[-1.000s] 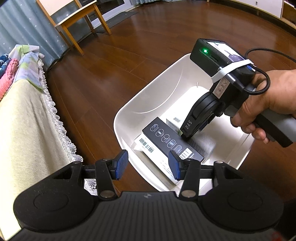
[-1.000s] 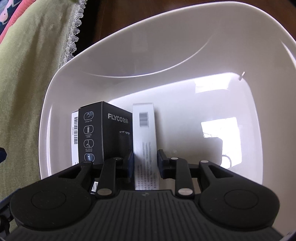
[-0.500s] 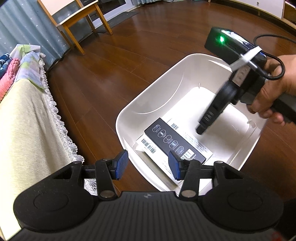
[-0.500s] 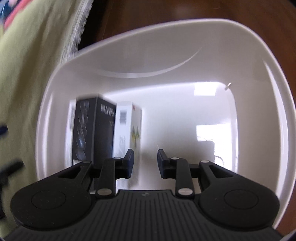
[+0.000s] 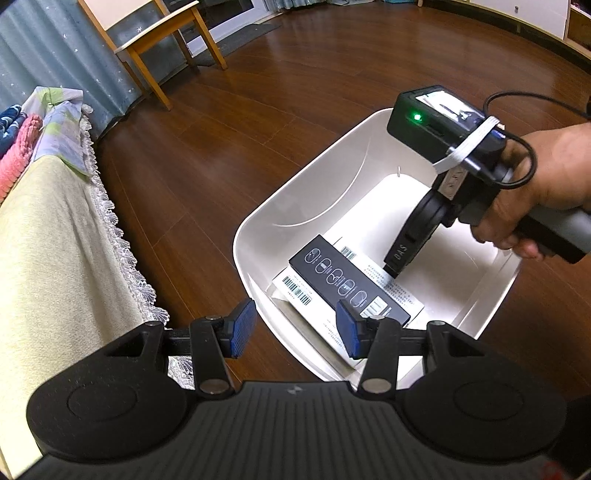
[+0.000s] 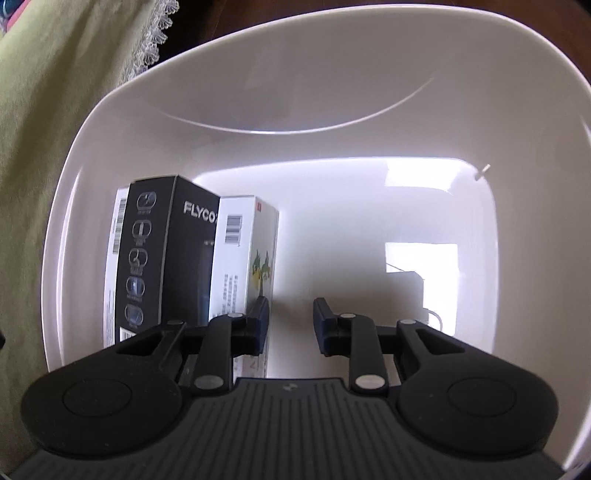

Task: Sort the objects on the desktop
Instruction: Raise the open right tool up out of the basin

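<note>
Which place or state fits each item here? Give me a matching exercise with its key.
Things:
1. black FLYCO box
2. white bin
3. left gripper
4. right gripper

Places or states:
A. on the wooden floor
B. open, inside the bin
C. between two white boxes
D. open, above the bin's near rim

Pairs: 1-C, 2-A, 3-D, 4-B

One white tub (image 5: 295, 206) holds three boxes: one black box (image 5: 343, 280) and two white boxes (image 5: 295, 291) (image 6: 245, 258). Two tools (image 5: 295, 328) (image 6: 290, 321), one hand (image 5: 546, 192), one wooden chair (image 5: 162, 33).
</note>
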Tool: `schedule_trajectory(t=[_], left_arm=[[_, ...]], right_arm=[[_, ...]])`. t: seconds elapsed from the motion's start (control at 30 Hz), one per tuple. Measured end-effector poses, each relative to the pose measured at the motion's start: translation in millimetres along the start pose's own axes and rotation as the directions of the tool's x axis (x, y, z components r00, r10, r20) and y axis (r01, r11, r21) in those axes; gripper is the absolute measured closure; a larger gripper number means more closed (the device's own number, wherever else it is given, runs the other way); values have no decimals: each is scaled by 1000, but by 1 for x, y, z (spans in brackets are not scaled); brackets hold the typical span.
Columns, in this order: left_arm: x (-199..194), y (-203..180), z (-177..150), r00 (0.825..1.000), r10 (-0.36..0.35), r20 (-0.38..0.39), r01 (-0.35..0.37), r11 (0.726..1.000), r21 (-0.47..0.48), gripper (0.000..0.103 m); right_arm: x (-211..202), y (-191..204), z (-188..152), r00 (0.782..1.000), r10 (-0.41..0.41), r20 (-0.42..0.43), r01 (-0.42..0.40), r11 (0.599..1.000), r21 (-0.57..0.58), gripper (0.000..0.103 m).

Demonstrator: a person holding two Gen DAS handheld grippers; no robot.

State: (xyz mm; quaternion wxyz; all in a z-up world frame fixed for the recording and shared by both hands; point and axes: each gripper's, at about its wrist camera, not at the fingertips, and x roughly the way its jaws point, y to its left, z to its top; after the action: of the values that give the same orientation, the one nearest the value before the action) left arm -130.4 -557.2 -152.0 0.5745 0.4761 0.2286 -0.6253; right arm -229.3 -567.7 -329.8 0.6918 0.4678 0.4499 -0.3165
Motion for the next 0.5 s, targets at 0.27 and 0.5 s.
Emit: schedule_trajectory(t=[0.27, 0.5], left_arm=[[-4, 2, 1, 1000, 5, 2, -5, 1000, -2, 49], [-10, 6, -1, 1000, 17, 7, -17, 1000, -14, 49]], right_arm=[[-11, 6, -7, 998, -56, -14, 56, 998, -41, 78], [-15, 19, -25, 985, -88, -150, 63, 985, -164, 76]])
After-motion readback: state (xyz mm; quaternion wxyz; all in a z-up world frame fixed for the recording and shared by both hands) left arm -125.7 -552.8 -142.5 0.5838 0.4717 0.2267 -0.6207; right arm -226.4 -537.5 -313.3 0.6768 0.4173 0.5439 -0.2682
